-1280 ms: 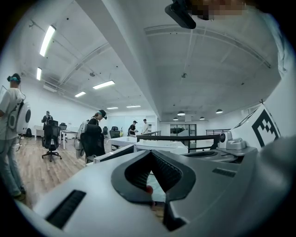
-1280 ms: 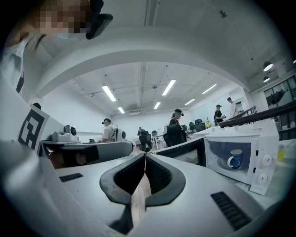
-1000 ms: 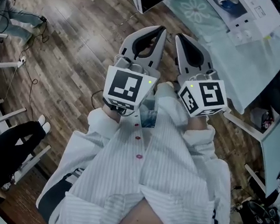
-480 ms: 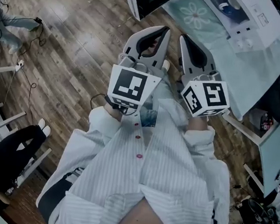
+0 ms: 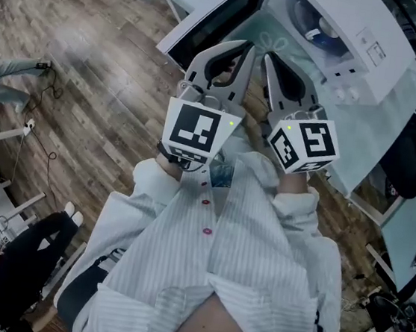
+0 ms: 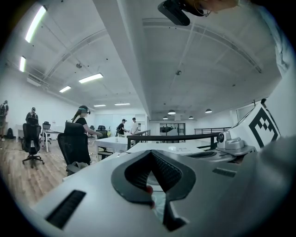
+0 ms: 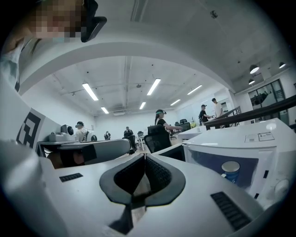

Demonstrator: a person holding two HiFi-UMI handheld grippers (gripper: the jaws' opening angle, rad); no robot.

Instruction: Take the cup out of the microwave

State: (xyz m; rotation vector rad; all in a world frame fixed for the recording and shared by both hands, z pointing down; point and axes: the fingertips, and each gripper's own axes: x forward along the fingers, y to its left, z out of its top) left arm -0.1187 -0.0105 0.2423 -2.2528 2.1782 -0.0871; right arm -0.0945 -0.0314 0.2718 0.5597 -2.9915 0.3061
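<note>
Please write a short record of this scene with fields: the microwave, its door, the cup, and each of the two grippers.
microwave: white, in front of the person
door: open, swung to the left in the head view
cup: blue, inside the microwave, nothing touches it
left gripper: jaws together, empty, short of the opening
right gripper: jaws together, empty, beside the left one
task: cup not yet taken out

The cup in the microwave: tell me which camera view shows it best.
The right gripper view. The cup stands upright in the open microwave, seen side-on, rim and blue body plain. The head view catches only a small blue patch of the cup from above. The left gripper view does not show it.
</note>
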